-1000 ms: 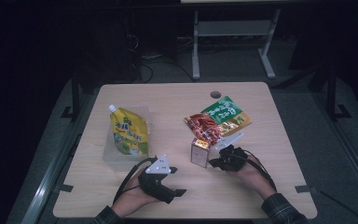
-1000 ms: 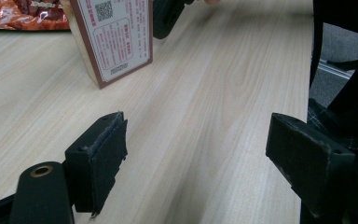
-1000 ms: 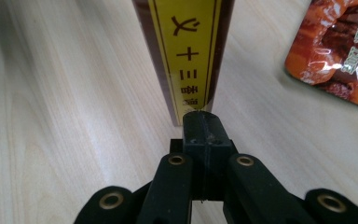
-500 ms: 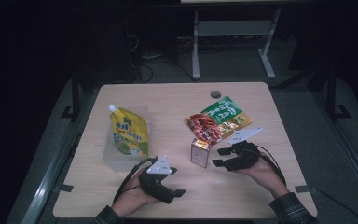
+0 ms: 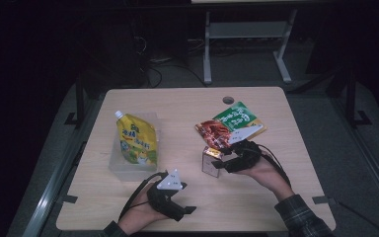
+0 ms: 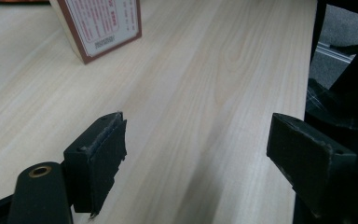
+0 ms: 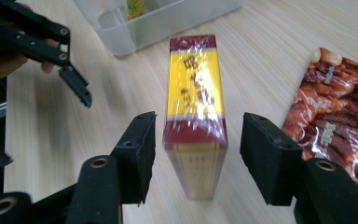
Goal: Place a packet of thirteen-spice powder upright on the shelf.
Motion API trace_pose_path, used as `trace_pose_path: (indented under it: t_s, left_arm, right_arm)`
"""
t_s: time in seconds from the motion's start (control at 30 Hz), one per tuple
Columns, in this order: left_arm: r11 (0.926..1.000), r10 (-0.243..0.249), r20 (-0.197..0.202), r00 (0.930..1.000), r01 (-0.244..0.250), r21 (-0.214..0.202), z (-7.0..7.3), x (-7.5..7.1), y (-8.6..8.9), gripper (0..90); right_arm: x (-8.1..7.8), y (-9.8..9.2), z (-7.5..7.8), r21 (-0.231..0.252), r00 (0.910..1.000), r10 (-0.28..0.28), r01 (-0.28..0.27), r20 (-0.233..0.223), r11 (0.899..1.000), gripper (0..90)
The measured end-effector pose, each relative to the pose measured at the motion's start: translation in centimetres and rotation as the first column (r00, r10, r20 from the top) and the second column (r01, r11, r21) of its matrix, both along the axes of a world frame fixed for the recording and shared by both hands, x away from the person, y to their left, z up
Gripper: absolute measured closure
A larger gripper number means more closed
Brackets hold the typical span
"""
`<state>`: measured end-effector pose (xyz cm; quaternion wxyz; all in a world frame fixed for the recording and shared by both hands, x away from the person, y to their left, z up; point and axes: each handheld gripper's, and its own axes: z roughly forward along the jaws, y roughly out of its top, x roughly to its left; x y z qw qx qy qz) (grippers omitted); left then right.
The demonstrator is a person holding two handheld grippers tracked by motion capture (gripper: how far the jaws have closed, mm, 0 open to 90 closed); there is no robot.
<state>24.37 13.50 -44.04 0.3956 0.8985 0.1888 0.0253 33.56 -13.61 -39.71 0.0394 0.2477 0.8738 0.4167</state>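
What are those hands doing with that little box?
A person holds a gripper in each hand at a wooden table. The right gripper has just been opening its jaws; the small red and yellow box stands upright between them, with gaps on both sides, so it is let go. The left gripper rests open near the table's front edge, holding nothing. A yellow pouch lies in a clear tub, and a snack packet lies beside the box.

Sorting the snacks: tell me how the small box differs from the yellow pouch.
The small box is rigid, red and yellow, standing on the bare table; the yellow pouch is soft, has a spout and lies in a clear tray. The box sits between the right gripper's open jaws; the pouch lies apart.
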Motion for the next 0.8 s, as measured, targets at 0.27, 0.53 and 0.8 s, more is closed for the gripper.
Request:
trace_pose_path:
  t_s: [0.27,0.53,0.8]
  left_arm:
    - [0.999,-0.028,-0.005,0.9996,0.028,0.034,-0.8,-0.7,-0.6,18.4]
    - [0.9986,-0.041,0.004,0.9992,0.041,0.035,-0.8,-0.7,-0.8,17.8]
    - [0.9977,-0.057,0.007,0.9984,0.057,0.037,-1.0,-0.7,-1.0,17.3]
  right_arm:
    - [0.4,1.0,-0.1,-0.046,0.9994,0.003,-0.002,0.034,0.999,66.4]
    - [0.1,1.1,0.5,-0.045,0.998,0.026,-0.023,0.057,0.999,66.9]
    - [0.3,2.8,2.6,-0.017,0.9895,0.117,-0.115,0.086,0.993,66.9]
